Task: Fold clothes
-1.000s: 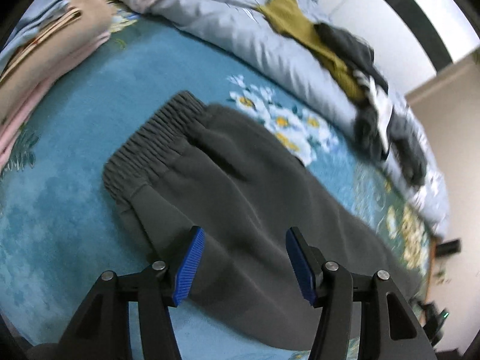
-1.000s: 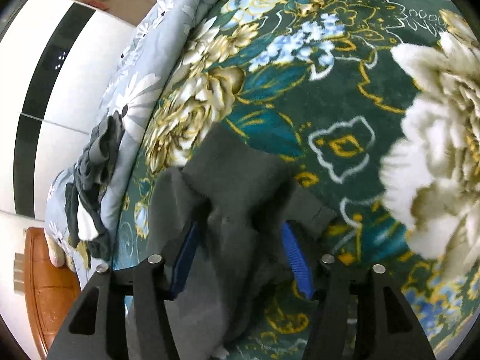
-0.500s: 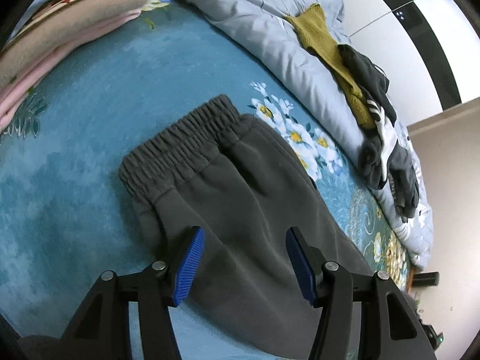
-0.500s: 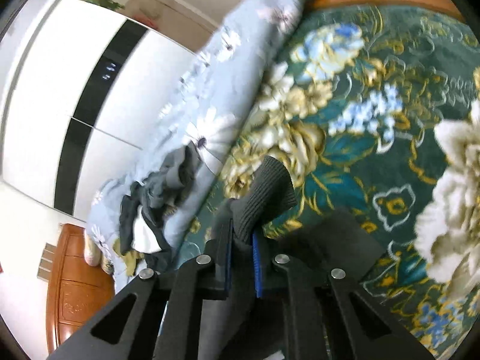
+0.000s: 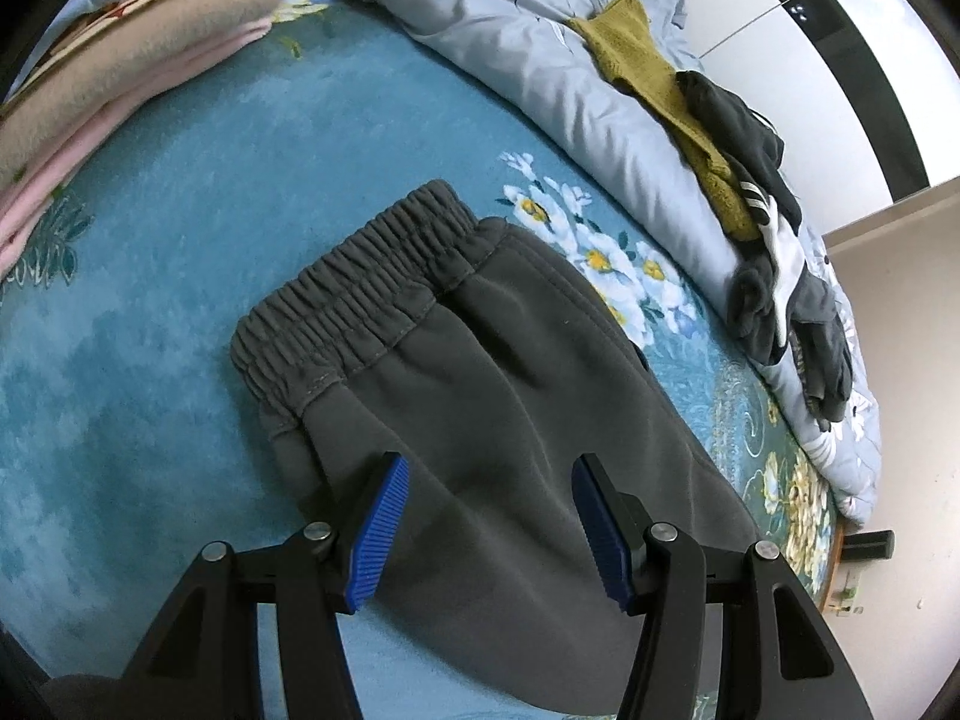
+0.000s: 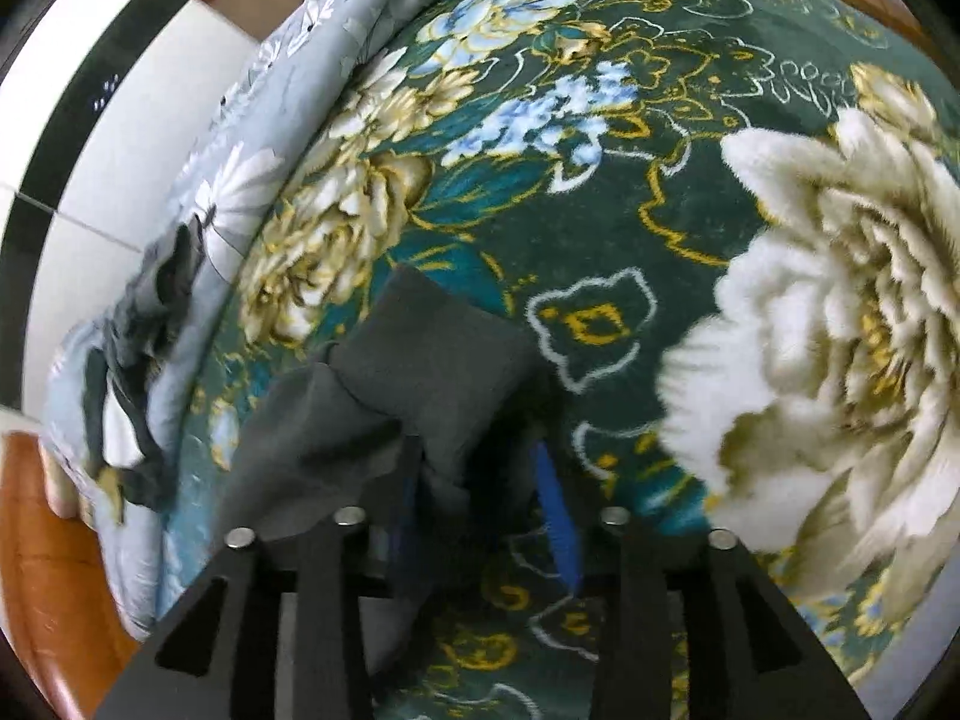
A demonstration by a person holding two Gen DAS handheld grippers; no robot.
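We are looking at dark grey sweatpants [image 5: 492, 384] lying flat on the blue flowered bedspread [image 5: 180, 228], their gathered elastic waistband [image 5: 354, 294] pointing toward the stacked blankets. At the far end the leg cuff [image 6: 420, 366] is lying rumpled and partly lifted on the green flowered cover.

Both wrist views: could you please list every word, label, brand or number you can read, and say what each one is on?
No readable text in either view.
The grey trousers show no label or print.
The black-and-white garment on the quilt carries white stripes only, no letters.
The flowered blanket bears patterns, not writing.
The small white marks on the dark wardrobe stripe are too small to read.
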